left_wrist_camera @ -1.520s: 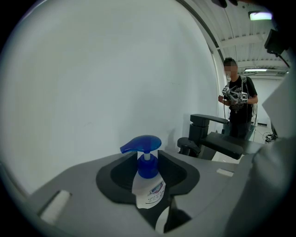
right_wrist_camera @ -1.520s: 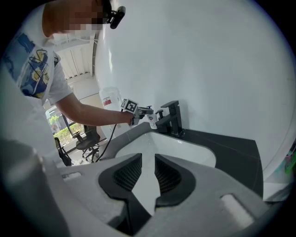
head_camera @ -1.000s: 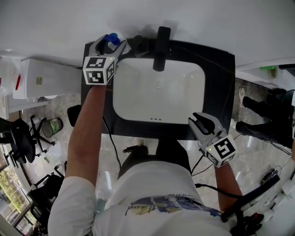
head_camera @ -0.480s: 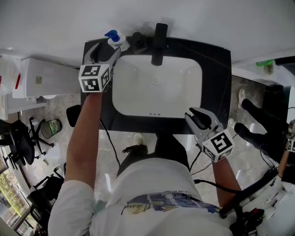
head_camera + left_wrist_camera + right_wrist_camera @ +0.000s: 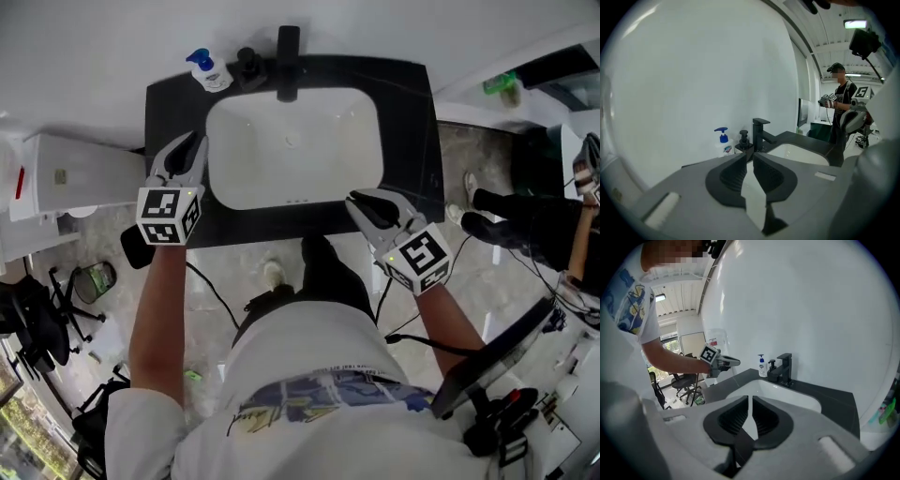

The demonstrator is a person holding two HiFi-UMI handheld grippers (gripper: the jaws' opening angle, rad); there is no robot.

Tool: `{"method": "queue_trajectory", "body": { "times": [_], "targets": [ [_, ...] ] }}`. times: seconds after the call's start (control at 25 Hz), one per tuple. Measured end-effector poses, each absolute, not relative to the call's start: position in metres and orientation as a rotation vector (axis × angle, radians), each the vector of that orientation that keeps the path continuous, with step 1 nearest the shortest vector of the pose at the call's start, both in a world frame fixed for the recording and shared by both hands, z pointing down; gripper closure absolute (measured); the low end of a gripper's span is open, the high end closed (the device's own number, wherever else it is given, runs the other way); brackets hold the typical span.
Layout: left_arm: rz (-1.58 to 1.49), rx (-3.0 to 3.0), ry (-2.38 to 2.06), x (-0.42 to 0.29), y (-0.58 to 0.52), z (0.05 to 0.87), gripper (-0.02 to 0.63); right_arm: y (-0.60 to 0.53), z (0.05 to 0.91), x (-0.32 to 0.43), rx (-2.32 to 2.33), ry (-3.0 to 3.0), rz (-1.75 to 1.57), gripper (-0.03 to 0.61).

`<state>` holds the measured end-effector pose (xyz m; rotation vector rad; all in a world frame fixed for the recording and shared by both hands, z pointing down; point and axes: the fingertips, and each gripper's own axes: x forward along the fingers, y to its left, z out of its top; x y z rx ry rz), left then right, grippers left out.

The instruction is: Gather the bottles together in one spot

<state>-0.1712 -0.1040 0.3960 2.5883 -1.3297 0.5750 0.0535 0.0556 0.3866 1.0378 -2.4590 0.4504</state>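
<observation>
Head view: the left gripper [image 5: 188, 150] hangs over the near left of the black counter [image 5: 412, 103]. The right gripper [image 5: 364, 202] is at the counter's near right edge. The white bottle [image 5: 207, 72] and the black bottle [image 5: 248, 66] stand just beside each other at the far left corner, left of the faucet [image 5: 288, 61].

Left gripper view: the jaws have just been closing. Only a thin slit remains, with nothing between them. Both bottles stand well beyond the tips.

Right gripper view: the jaws have just been closing. A narrow gap remains, and it is empty. The bottles stand far off, across the basin [image 5: 787, 401].
</observation>
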Motion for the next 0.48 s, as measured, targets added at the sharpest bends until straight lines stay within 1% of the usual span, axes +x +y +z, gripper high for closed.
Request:
{"method": "queue_trajectory", "body": {
  "times": [0.04,0.08,0.48],
  "targets": [
    [0.57,2.595,-1.319,-0.172,-0.092,0.393,0.586,0.06,0.385,0.05,1.047,-2.453,0.438,0.569],
    [0.565,2.601,-1.298,-0.171,-0.081,0.39,0.611,0.065,0.383,0.047,1.054,-2.447,0.427,0.58],
    [0.55,2.649,-0.912,-0.132,0.037,0.383,0.612,0.104,0.362,0.016,1.097,-2.432,0.363,0.58]
  ]
}}
